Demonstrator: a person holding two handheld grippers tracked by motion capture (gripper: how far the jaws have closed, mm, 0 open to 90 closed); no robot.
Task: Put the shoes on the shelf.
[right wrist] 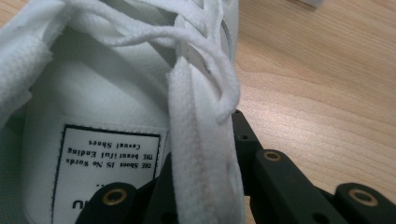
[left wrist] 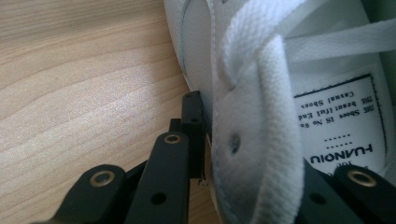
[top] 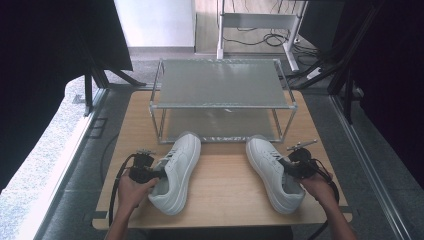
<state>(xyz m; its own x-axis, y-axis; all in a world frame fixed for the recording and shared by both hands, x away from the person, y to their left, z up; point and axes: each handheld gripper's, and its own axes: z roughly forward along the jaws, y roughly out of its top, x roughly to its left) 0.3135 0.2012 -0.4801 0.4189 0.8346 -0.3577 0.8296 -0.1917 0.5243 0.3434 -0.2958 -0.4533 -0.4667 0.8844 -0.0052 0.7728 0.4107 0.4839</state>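
While each hand-held gripper (top: 159,175) (top: 289,165) clamps its shoe (top: 176,172) (top: 272,172), the rack (top: 222,102) stands just beyond.

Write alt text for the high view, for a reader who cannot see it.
Two hand-held grippers each clamp the side wall of a white sneaker on a wooden table: the left gripper on the left sneaker, the right gripper on the right sneaker. Behind both toes stands a two-tier metal shoe rack.

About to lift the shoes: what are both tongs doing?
Left tongs: closed on left sneaker side wall.
Right tongs: closed on right sneaker side wall.
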